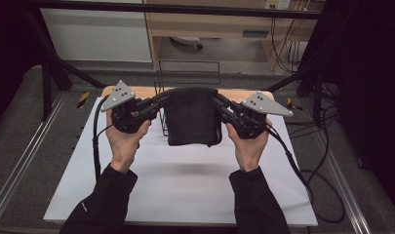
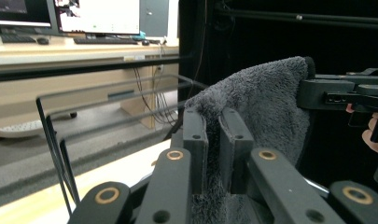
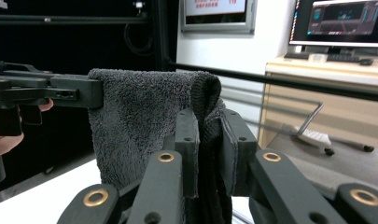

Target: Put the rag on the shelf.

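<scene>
A person's left gripper (image 1: 158, 101), at nine o'clock of a dark grey towel (image 1: 192, 117), has its jaws clamped on the towel's upper left corner. The towel hangs folded in the air above the white-covered counter (image 1: 185, 185), in front of a black wire rack (image 1: 187, 73) standing at twelve o'clock. At three o'clock the right gripper (image 1: 219, 103) pinches the upper right corner between closed jaws. Both hands hold the cloth level, its lower edge clear of the counter.
</scene>
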A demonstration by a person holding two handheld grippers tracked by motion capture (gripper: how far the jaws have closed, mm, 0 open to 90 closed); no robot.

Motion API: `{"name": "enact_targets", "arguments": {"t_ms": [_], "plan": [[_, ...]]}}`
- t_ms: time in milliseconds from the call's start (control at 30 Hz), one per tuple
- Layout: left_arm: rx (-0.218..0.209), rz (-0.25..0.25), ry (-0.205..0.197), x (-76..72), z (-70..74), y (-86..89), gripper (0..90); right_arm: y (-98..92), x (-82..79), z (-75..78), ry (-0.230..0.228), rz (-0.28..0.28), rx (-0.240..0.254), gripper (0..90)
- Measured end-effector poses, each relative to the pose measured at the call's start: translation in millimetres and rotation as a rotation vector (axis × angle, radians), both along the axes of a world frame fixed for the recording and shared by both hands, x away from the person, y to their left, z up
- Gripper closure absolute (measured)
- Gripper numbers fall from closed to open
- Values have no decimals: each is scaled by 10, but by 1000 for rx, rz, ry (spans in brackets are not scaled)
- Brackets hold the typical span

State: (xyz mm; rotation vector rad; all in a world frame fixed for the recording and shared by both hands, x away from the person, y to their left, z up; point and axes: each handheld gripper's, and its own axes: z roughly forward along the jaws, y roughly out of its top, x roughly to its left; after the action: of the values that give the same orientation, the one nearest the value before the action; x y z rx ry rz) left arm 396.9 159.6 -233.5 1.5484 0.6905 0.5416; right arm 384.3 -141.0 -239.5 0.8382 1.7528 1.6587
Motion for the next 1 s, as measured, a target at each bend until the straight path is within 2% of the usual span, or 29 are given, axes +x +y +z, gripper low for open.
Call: {"name": "enact_targets", "arguments": {"t_ms": [400,800,1000], "plan": [[-40,30,-62,107,295,-6,823,50,82,327,-69,-26,12,791],[-53,62,-117,225,647,18,824,120,206,672,-117,-45,25,791],[-55,75,-130,295,801,6,824,139,289,816,-140,-53,37,791]]}}
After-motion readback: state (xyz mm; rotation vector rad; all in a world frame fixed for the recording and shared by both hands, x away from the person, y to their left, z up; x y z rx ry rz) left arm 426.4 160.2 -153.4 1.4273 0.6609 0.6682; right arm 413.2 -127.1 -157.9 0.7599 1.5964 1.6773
